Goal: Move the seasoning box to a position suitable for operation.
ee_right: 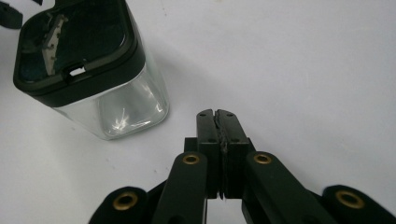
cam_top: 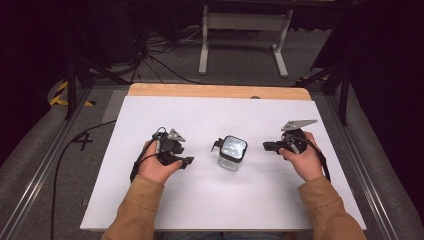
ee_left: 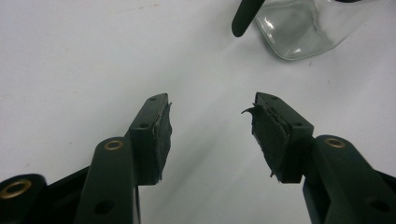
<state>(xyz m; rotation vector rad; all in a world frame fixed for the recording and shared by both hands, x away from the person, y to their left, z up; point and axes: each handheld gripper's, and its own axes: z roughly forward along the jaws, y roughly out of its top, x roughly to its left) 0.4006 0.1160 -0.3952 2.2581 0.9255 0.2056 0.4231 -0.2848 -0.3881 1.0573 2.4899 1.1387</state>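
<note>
A square clear glass jar with a black-rimmed lid stands upright in the middle of the white table top. My left gripper rests to its left, open, jaws wide apart with nothing between them. The jar's base lies ahead of it to the upper right, and a black handle hangs beside that base. My right gripper sits to the jar's right, shut and empty. The jar stands just left of its tips, apart from them.
A wooden strip edges the table's far side. Beyond it, on the grey floor, stand a white frame and loose cables. Metal rails run along both sides of the table.
</note>
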